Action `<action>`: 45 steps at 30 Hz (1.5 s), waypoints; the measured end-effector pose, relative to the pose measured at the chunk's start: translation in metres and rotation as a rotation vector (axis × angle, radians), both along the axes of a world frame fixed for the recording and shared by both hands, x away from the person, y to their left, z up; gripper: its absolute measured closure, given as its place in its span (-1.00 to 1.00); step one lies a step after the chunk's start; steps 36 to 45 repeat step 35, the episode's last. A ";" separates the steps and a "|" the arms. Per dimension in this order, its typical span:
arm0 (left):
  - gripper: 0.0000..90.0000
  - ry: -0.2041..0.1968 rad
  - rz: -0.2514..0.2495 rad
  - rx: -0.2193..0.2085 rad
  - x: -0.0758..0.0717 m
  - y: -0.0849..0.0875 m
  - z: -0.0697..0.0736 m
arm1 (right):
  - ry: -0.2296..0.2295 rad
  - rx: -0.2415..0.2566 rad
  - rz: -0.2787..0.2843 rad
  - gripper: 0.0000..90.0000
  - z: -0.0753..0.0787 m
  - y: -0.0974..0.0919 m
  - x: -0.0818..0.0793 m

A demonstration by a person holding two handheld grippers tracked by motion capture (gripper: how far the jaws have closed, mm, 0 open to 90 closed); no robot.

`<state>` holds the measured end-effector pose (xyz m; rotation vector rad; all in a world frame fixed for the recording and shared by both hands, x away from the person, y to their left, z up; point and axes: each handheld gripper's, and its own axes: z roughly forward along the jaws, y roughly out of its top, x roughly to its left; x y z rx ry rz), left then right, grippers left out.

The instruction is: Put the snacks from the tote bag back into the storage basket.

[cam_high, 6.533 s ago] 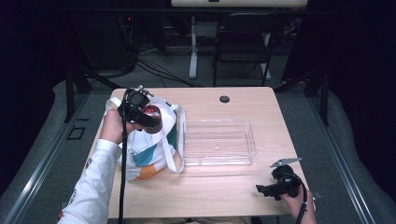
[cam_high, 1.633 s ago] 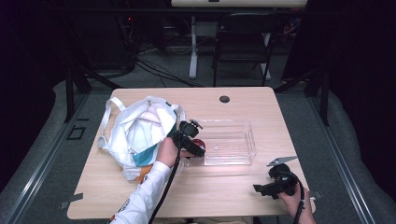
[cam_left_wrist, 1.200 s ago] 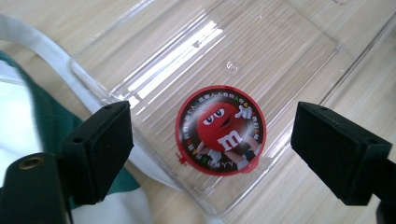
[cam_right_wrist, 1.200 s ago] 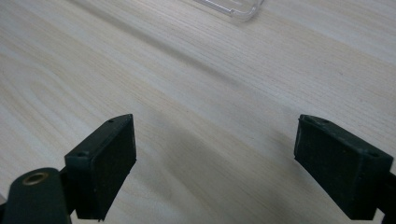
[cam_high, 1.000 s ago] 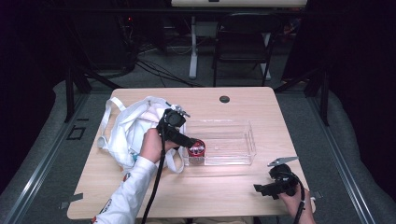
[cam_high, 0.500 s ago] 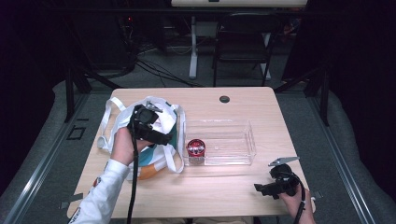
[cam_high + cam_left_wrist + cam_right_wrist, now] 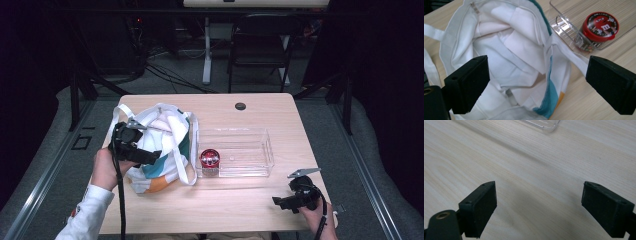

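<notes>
The left gripper (image 7: 150,156), jaws just opened wide and empty, hovered over the tote bag's (image 7: 165,150) mouth; the red-lidded candy jar (image 7: 209,159) sat at its three o'clock.

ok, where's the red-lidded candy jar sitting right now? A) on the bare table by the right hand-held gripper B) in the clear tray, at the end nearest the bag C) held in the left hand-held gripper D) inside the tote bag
B: the red-lidded jar stands inside the clear tray at its bag-side end, beside the tote bag, with nothing gripping it.
</notes>
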<state>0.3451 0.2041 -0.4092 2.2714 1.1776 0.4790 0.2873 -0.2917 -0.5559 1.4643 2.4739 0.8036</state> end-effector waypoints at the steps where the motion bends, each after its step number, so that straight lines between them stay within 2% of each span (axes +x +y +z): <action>1: -0.89 0.000 0.008 0.002 -0.002 0.003 -0.002 | 0.000 0.000 0.000 -0.73 0.000 0.000 0.000; 9: -0.92 0.021 0.058 0.012 -0.015 0.028 -0.020 | -0.002 -0.001 -0.002 -0.72 0.000 0.000 0.000; 13: -0.93 0.052 0.076 0.015 -0.021 0.039 -0.030 | 0.003 -0.004 0.004 -0.72 0.000 0.001 0.000; 14: -0.93 0.053 0.083 0.011 -0.022 0.041 -0.033 | 0.002 -0.027 0.009 -0.72 0.000 0.000 0.000; 17: -0.95 0.082 0.092 0.006 -0.026 0.047 -0.042 | 0.009 -0.034 0.014 -0.72 0.000 0.000 0.000; 19: -0.99 0.110 0.093 0.007 -0.028 0.050 -0.050 | 0.003 -0.017 0.002 -0.72 -0.001 0.001 0.000; 22: -0.99 0.124 0.102 -0.002 -0.035 0.054 -0.063 | 0.004 -0.011 0.005 -0.72 -0.001 0.001 0.000; 25: -1.00 0.104 0.113 -0.036 -0.042 0.057 -0.076 | 0.008 -0.030 0.006 -0.72 -0.002 0.001 0.000; 26: -1.00 0.098 0.101 -0.052 -0.044 0.059 -0.079 | 0.010 -0.037 0.010 -0.72 -0.001 0.001 0.000; 27: -0.99 0.085 0.080 -0.071 -0.045 0.060 -0.082 | 0.008 -0.022 0.007 -0.72 -0.002 0.002 0.000; 28: -1.00 0.089 0.074 -0.076 -0.046 0.061 -0.085 | 0.006 -0.018 0.007 -0.72 -0.002 0.002 0.000; 32: -1.00 0.079 0.073 -0.077 -0.048 0.061 -0.090 | 0.011 -0.031 0.018 -0.72 -0.001 0.003 0.001; 34: -1.00 0.064 0.049 -0.070 -0.048 0.061 -0.092 | 0.008 -0.013 0.014 -0.72 -0.002 0.004 0.001; 35: -1.00 0.061 0.030 -0.076 -0.048 0.060 -0.093 | 0.002 -0.023 0.009 -0.72 -0.003 0.004 0.001; 45: -1.00 0.061 0.030 -0.076 -0.048 0.060 -0.093 | 0.002 -0.023 0.009 -0.72 -0.003 0.004 0.001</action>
